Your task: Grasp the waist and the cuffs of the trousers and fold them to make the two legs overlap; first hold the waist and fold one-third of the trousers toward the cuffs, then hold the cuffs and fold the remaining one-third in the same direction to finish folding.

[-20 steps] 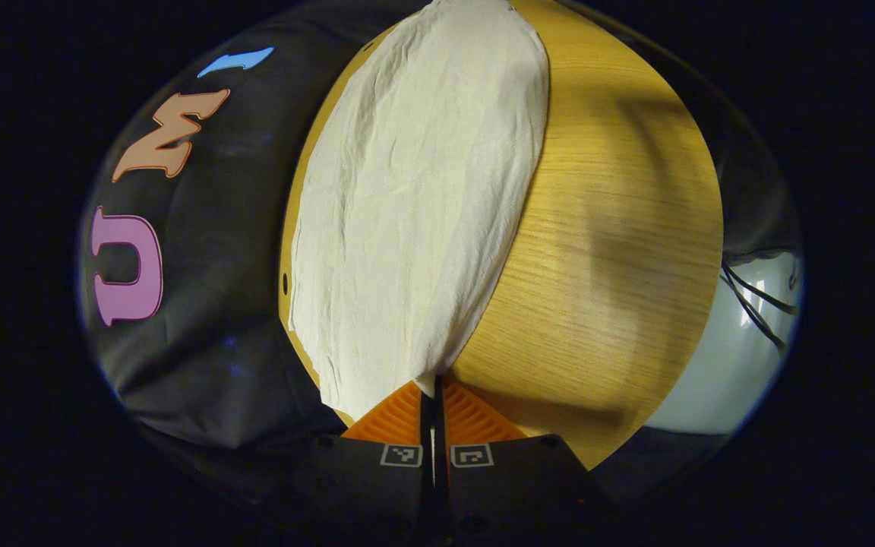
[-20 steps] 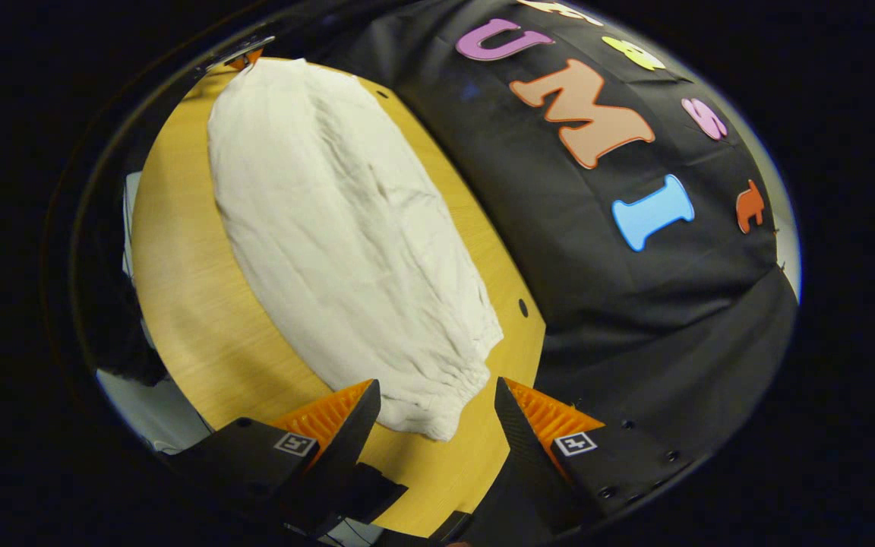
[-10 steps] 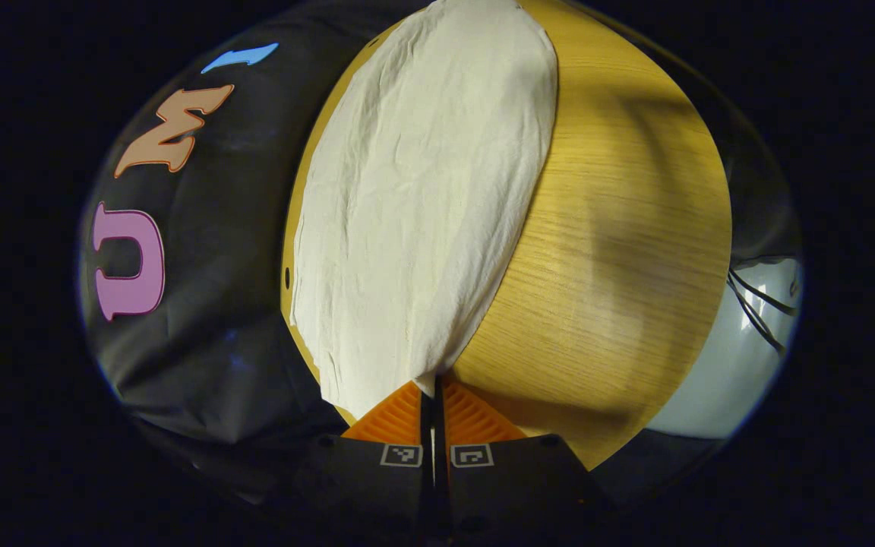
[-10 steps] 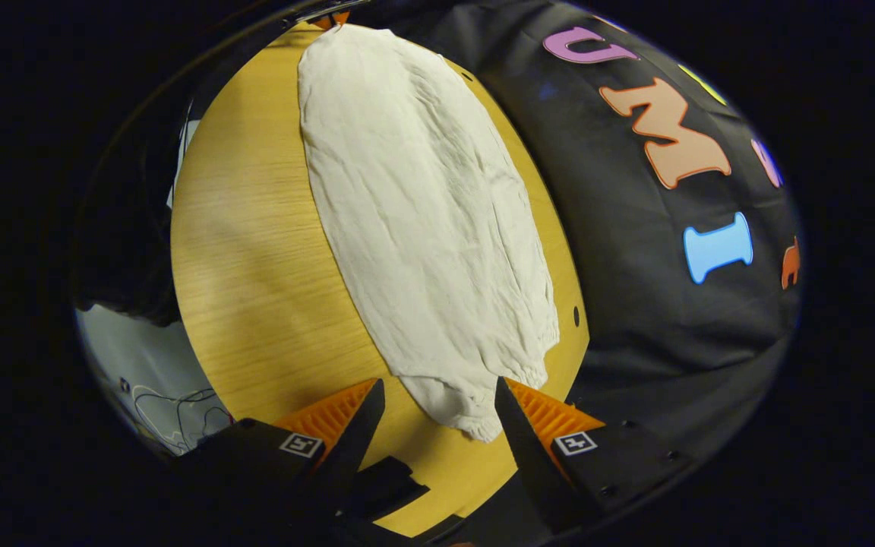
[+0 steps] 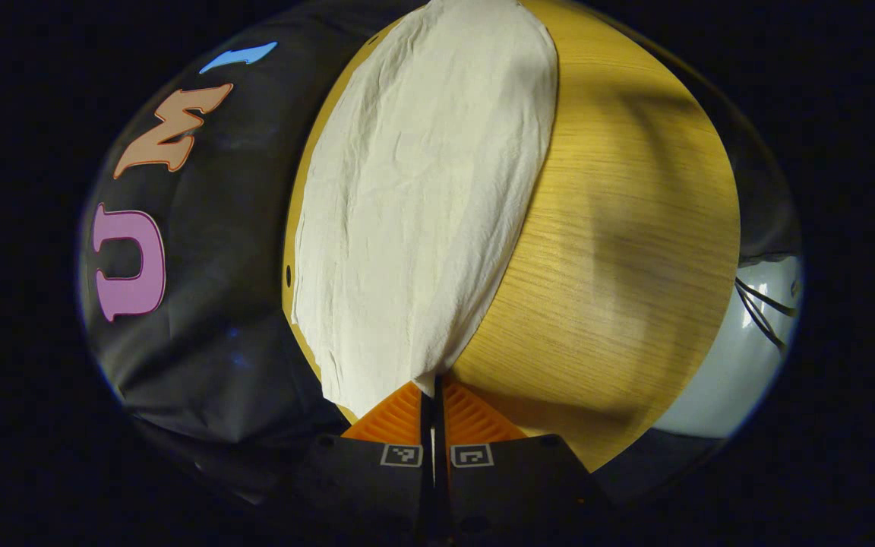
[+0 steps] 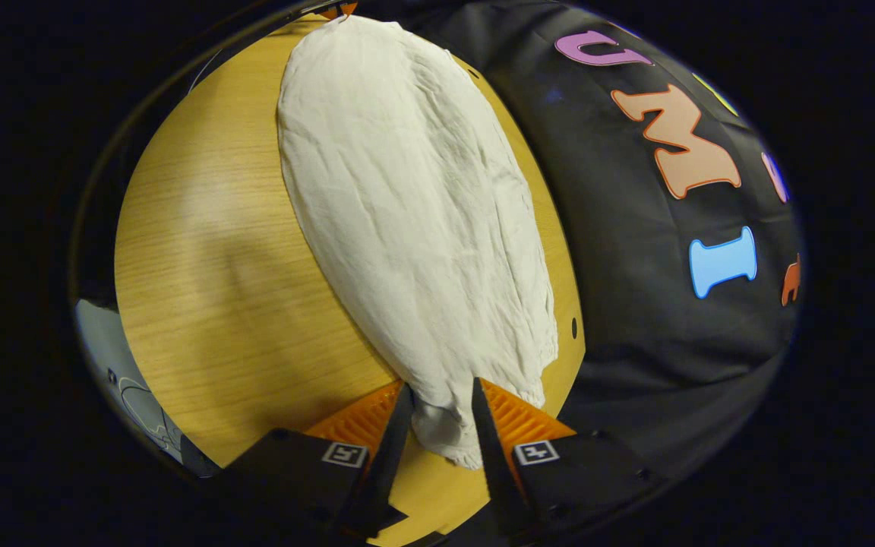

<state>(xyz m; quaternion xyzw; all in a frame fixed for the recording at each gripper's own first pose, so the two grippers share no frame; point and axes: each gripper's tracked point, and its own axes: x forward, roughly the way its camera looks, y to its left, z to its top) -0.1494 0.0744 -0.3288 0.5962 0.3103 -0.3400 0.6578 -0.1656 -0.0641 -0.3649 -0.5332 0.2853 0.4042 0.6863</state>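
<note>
The trousers are pale cream, thin and finely creased, lying flat in one long strip on the table, whose top is light wood. In the left gripper view the strip runs from the near table edge away toward the far end, keeping to the side of the table next to the booth wall, with bare wood beside it on the other side.

The left gripper has its jaws pressed together, with only a thin slit between them, and a corner of the cloth at the strip's near end is pinched right at the tips. That corner narrows to a point where it enters the jaws.

In the right gripper view the trousers again stretch away along the table, beside the wall. The gathered, puckered end of the strip lies between the jaws of the right gripper, which stand partly apart, one on each side of the cloth. Both fingers sit close against the bunched fabric, but whether they press on it cannot be told.
</note>
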